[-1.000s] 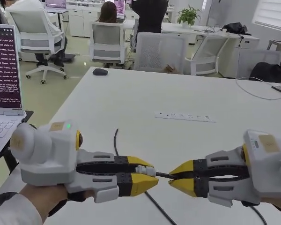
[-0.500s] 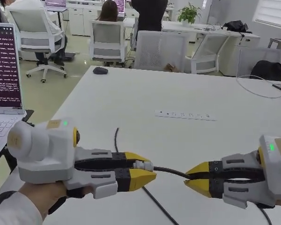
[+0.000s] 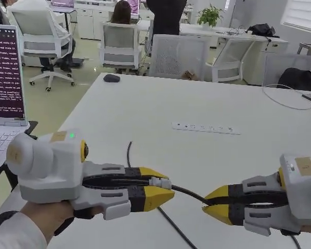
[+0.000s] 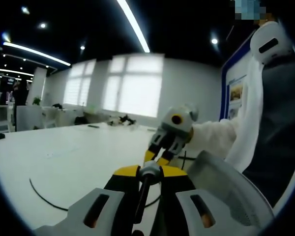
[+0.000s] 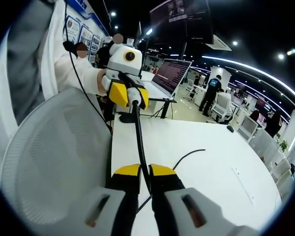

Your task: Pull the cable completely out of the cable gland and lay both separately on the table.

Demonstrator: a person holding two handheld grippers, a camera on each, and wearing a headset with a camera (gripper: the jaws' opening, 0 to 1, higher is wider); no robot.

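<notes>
My left gripper [image 3: 166, 189] is shut on the white cable gland [image 3: 159, 182], held above the white table [image 3: 197, 104]. A black cable [image 3: 187, 193] runs out of the gland's end to my right gripper [image 3: 210, 203], which is shut on the cable a short way off. In the left gripper view the gland [image 4: 150, 170] sits between the yellow jaws and the right gripper [image 4: 155, 156] faces it. In the right gripper view the cable [image 5: 139, 137] stretches from my jaws up to the gland [image 5: 134, 103] in the left gripper [image 5: 128, 98]. The cable's loose length [image 3: 128, 155] lies on the table.
A white power strip [image 3: 206, 127] lies mid-table, a dark mouse [image 3: 111, 79] at the far edge. An open laptop [image 3: 5, 78] stands left of the table. Office chairs [image 3: 119, 46] and seated people are behind. A white mesh chair back [image 5: 54, 147] is close behind the grippers.
My right gripper has drawn away to the right from the left one, and more black cable now shows between the gland and its jaws. The left gripper has barely moved.
</notes>
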